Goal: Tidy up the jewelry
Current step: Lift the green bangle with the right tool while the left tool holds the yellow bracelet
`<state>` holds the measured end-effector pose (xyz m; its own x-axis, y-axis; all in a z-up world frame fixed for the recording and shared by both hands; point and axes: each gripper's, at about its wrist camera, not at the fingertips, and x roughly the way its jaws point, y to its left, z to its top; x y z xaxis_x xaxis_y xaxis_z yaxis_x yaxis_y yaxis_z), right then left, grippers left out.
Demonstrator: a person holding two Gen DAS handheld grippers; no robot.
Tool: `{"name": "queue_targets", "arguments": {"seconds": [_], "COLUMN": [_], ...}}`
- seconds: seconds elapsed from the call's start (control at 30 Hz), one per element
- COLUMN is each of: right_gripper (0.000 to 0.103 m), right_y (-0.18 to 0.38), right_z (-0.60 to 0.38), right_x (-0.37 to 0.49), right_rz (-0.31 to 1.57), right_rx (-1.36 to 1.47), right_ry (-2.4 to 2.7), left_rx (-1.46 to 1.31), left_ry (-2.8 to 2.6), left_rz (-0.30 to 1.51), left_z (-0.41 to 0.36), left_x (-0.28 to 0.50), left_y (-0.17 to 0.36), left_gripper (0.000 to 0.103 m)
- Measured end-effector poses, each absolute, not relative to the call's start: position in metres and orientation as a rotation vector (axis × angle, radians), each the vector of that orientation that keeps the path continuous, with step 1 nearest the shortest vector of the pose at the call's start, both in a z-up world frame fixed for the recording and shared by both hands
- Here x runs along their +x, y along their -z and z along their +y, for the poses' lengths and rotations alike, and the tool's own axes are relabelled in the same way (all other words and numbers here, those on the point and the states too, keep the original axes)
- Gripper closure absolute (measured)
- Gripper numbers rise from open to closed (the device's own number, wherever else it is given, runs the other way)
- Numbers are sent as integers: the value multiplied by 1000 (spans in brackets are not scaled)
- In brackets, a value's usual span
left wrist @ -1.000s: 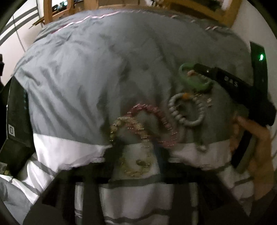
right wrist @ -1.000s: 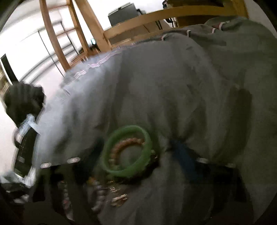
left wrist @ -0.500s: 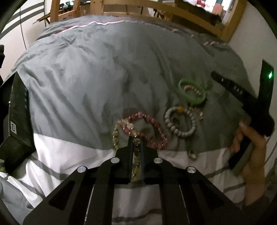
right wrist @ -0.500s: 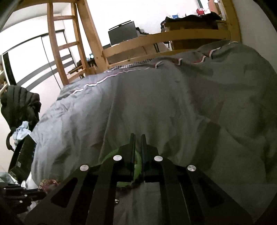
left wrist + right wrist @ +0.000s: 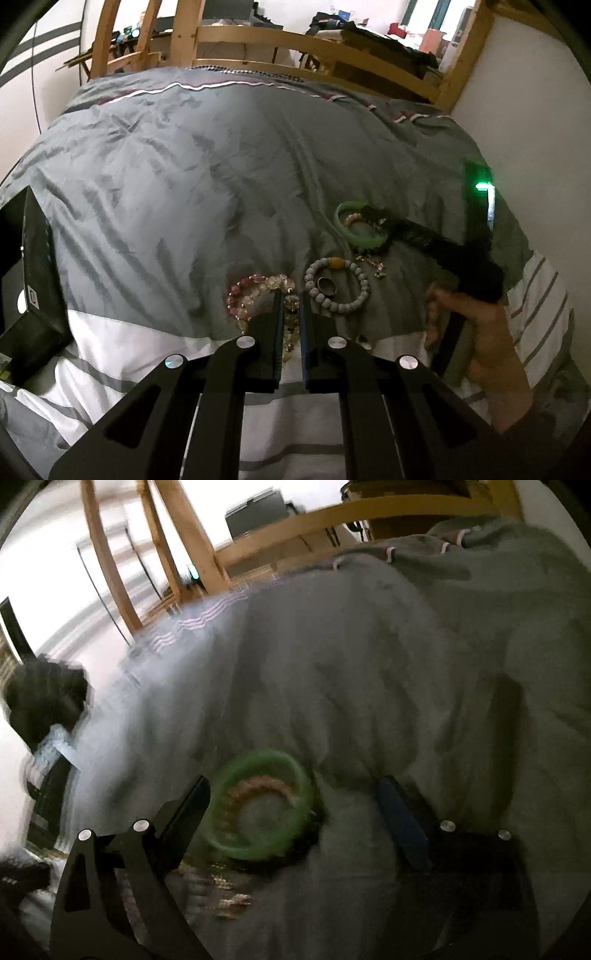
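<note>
Left gripper (image 5: 291, 301): jaws nearly shut, narrow gap, clear-bead bracelet (image 5: 286, 295) between tips; grip unclear. Pink bracelet (image 5: 240, 295) just left, grey bead bracelet (image 5: 338, 286) right, ring (image 5: 327, 286) inside it. Right gripper (image 5: 295, 801): jaws wide apart, holding nothing, over green bangle (image 5: 260, 806) on grey duvet (image 5: 184, 184). Right view blurred.

Jewelry cluster (image 5: 332, 273) seemingly crowded; duvet (image 5: 184, 177) beyond lies open.
</note>
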<state>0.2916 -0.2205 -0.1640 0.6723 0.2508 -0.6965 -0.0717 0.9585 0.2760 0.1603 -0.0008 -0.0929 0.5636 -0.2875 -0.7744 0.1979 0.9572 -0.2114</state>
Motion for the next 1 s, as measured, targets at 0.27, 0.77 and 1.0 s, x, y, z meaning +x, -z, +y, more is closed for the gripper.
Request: {"name": "queue_targets", "arguments": {"seconds": [0.27,0.77,1.0], "right_gripper": [90,102,43], "right_y": [163,108,123], "right_z": [-232,-243,-220], "right_x": [288,266,273], "right_rz": [808,646,729], "right_rx": [178,189,174], "right_ry": [-79,-98,-264], "left_rx": [-102,-138,-132], "left_ry": [287,297,297], "left_rz": [937,925,927], "left_z": [-1,7,5], "left_x": [162,160,161], "left_y": [94,91,90], "left_gripper": [97,97,97]}}
